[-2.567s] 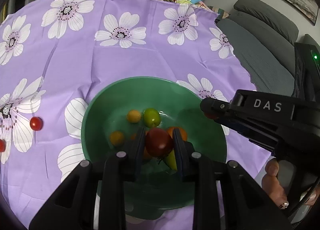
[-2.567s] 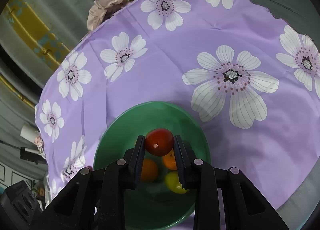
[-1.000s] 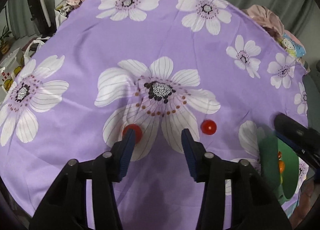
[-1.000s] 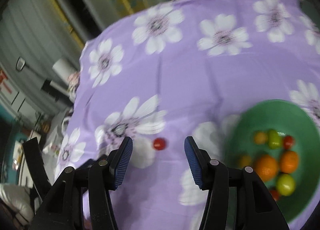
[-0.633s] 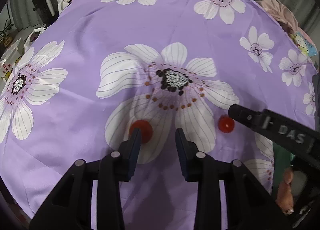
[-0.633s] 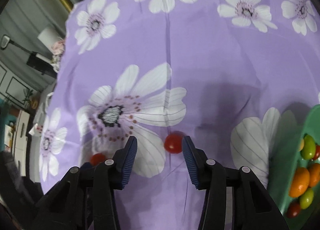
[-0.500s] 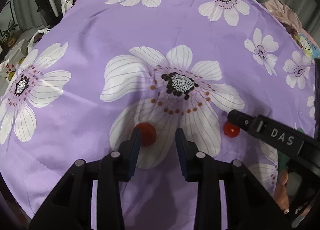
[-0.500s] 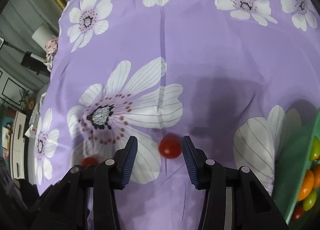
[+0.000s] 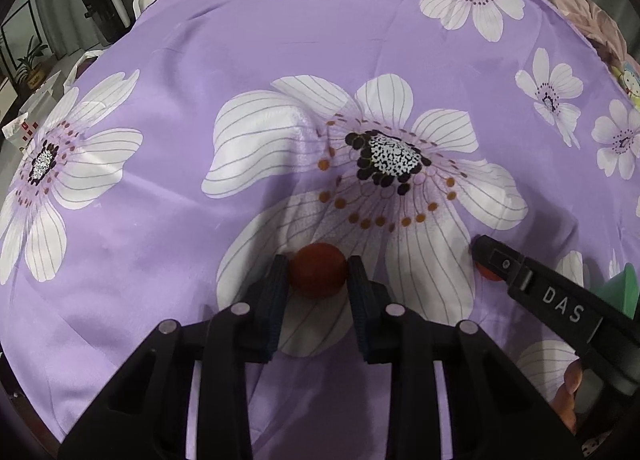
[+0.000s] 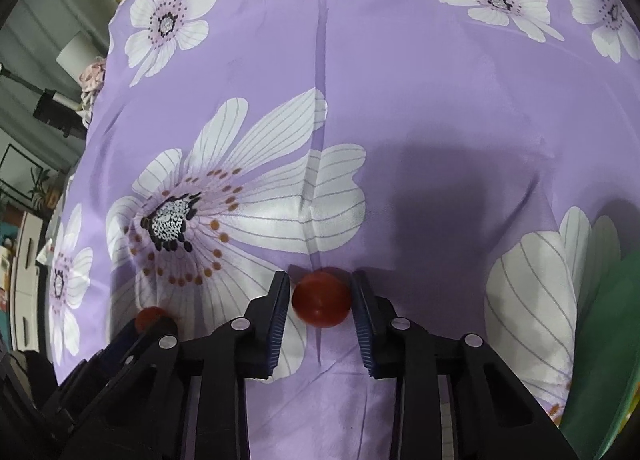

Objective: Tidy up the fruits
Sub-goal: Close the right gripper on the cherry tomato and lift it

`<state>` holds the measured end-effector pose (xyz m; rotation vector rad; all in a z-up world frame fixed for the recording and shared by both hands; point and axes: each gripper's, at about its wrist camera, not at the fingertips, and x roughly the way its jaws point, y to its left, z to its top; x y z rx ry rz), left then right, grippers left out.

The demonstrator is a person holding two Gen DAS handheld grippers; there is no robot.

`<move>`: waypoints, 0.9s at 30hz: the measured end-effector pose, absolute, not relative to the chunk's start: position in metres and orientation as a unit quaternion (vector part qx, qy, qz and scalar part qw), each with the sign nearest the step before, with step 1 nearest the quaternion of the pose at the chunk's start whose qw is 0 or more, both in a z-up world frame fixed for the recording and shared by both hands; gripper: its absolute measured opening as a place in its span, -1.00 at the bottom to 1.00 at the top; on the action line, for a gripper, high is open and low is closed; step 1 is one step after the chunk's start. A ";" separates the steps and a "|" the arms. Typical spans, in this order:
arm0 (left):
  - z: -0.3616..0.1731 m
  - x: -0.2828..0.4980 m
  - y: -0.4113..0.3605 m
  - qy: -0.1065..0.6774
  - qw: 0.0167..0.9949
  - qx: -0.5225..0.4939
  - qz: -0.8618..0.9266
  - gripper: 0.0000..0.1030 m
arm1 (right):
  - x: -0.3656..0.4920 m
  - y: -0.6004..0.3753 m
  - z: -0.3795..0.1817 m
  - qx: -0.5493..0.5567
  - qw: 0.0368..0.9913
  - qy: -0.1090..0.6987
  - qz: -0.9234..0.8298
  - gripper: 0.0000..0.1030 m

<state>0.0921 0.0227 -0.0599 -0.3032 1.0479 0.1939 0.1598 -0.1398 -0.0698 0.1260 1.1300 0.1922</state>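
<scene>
Left gripper (image 9: 318, 274) pinches red tomato (image 9: 318, 270) down on purple cloth (image 9: 200, 60). Right gripper (image 10: 320, 298), jaws just closed in, pinches second red tomato (image 10: 322, 298). Squeeze too hard: tomato may squash. Round, smooth: may pop out, roll away. Green bowl (image 10: 600, 340) right of right gripper.

Two small round red cherry tomatoes lie on the purple floral cloth (image 9: 168, 72), near each other on the white petals of one large printed flower. One tomato (image 9: 318, 270) sits on a lower petal; the other tomato (image 10: 322, 299) lies at the petal's edge, toward the green bowl (image 10: 608, 340), only whose rim shows at the frame edge.
</scene>
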 end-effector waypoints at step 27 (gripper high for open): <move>0.036 0.022 -0.019 0.331 0.935 -0.126 0.011 -0.45 | 0.054 -0.207 0.028 0.146 0.901 0.395 0.106 -0.42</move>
